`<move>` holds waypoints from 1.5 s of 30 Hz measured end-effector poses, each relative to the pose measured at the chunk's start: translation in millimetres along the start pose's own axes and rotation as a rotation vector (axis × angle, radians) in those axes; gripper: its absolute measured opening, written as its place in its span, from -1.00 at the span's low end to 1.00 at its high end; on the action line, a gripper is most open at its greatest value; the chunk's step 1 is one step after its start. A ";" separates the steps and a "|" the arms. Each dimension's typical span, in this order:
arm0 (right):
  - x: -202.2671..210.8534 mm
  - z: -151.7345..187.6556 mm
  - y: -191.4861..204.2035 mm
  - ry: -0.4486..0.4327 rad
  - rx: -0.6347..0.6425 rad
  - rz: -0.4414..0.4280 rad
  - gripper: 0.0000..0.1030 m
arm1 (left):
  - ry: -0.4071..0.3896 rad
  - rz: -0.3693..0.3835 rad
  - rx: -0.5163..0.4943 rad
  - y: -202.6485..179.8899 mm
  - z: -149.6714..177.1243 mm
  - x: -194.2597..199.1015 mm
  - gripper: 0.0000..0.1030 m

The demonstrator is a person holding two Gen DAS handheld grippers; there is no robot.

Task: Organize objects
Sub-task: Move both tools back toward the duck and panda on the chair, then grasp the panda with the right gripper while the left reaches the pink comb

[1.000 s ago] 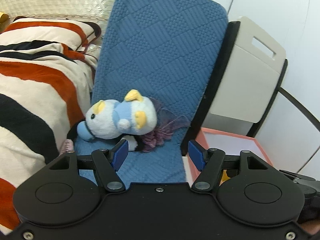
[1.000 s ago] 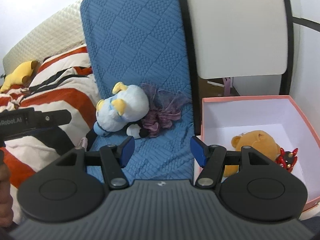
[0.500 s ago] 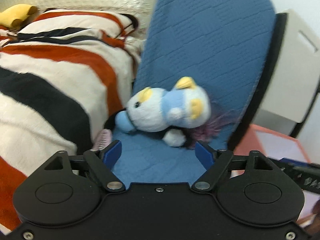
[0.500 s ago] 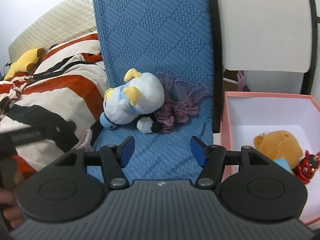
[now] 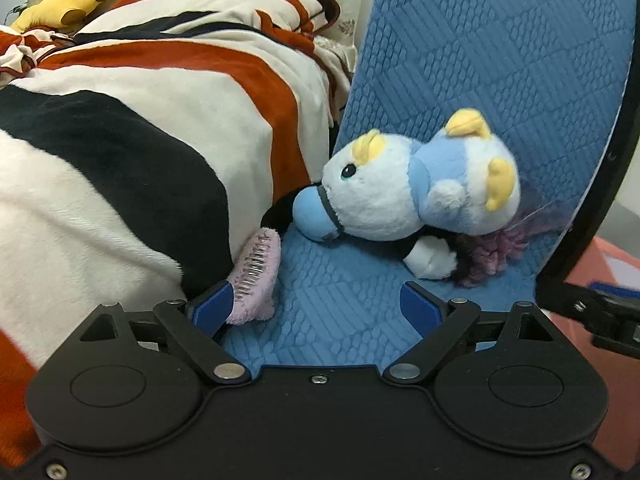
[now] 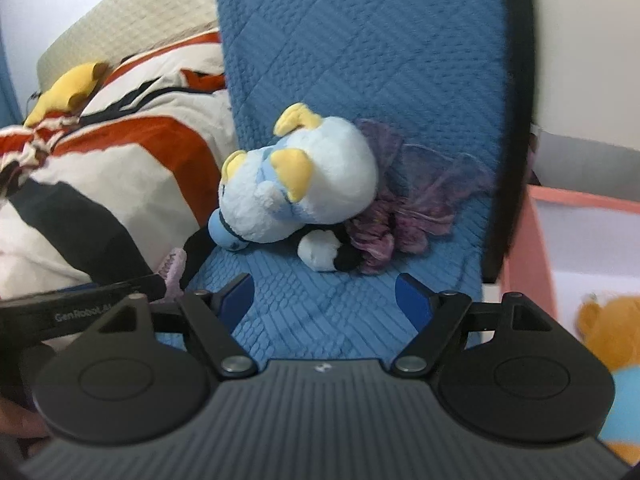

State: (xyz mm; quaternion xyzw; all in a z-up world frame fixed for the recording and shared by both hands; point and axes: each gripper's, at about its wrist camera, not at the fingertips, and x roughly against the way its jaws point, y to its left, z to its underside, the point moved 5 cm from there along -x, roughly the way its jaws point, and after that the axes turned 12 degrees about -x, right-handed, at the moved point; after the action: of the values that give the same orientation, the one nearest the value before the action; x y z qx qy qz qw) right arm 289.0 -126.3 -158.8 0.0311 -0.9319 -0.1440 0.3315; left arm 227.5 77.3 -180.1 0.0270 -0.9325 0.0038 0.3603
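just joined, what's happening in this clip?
Tidy-up of toys on a blue chair beside a bed. The left hand-held gripper and right hand-held gripper are both open and empty, pointed at a white-and-blue plush lying on the seat over some purple fabric. A pink brush touches the left one's finger. A pink box to the right already holds an orange plush.

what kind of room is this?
Likely a bedroom: a striped blanket lies on a bed with a padded headboard, a blue cushion beside it, and a plush toy lies on the cushion.
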 end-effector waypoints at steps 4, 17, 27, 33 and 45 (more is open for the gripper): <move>-32.1 -7.3 3.1 0.010 0.031 -0.020 0.45 | 0.051 0.000 0.033 1.0 -4.7 -15.3 0.75; -123.1 1.0 17.7 0.058 0.159 -0.035 0.18 | 0.146 -0.074 -0.025 2.5 -10.8 -71.0 0.75; -172.0 6.0 13.8 0.046 0.219 0.086 0.15 | 0.185 -0.117 -0.069 0.7 -4.8 -95.7 0.71; -183.5 8.0 12.5 0.071 0.238 0.066 0.24 | 0.181 -0.144 -0.070 2.3 -3.8 -97.7 0.67; -133.9 27.3 13.7 0.131 0.191 0.091 0.00 | 0.175 -0.217 -0.113 2.8 0.6 -100.8 0.35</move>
State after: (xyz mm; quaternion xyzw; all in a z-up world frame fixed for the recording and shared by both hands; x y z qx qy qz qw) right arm 376.6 -85.9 -256.5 0.0297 -0.9181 -0.0370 0.3935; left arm 301.5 84.8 -248.3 0.1071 -0.8878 -0.0852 0.4394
